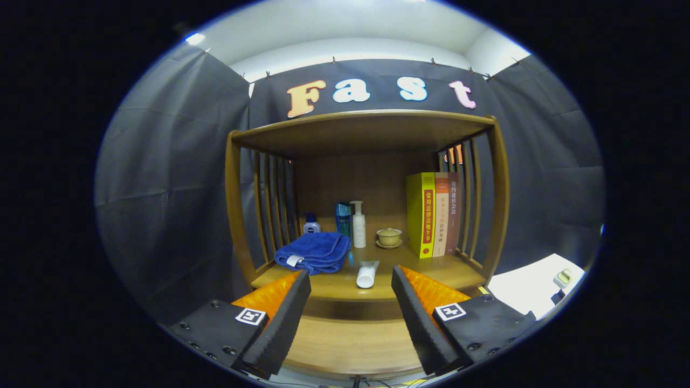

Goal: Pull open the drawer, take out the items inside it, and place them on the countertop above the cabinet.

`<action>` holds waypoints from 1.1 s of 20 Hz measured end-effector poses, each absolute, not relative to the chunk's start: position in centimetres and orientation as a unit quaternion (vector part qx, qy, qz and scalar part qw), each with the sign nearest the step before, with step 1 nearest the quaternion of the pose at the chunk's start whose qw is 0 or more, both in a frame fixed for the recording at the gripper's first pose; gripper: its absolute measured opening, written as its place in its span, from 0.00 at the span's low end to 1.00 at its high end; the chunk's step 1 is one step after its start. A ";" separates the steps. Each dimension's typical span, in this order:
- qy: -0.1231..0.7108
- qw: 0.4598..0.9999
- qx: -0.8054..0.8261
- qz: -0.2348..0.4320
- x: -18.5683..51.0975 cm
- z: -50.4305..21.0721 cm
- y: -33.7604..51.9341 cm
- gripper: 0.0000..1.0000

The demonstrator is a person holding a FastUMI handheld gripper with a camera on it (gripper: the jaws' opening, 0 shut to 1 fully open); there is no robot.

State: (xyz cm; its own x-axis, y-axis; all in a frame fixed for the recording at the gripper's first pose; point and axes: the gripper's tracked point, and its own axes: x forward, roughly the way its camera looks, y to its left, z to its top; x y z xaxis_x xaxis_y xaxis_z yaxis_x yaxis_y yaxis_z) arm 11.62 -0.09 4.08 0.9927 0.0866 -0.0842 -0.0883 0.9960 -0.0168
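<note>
My gripper (350, 280) is open, with nothing between its fingers. Just beyond the fingertips lies a white tube (367, 274) on the wooden countertop (447, 272) of the cabinet. A folded blue towel (314, 251) rests on the countertop to the tube's left. Below the countertop edge, between my fingers, I see the wooden drawer front (350, 342); whether it stands open I cannot tell.
Further back on the countertop stand a small blue-capped bottle (311, 223), a teal box (343, 218), a white pump bottle (358, 224), a lidded cup on a saucer (389, 237) and three upright books (434, 214). Slatted sides and a shelf (361, 126) enclose it. A white table (531, 285) stands right.
</note>
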 end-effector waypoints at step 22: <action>0.013 1.000 -0.015 0.007 1.3 -13.2 -1.4 0.99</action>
State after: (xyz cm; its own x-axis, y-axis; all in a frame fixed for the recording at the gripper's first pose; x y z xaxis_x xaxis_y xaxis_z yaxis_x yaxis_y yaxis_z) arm 1.28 -1.36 -13.16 0.9996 0.0133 -0.0255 -0.0141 0.9994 -0.0304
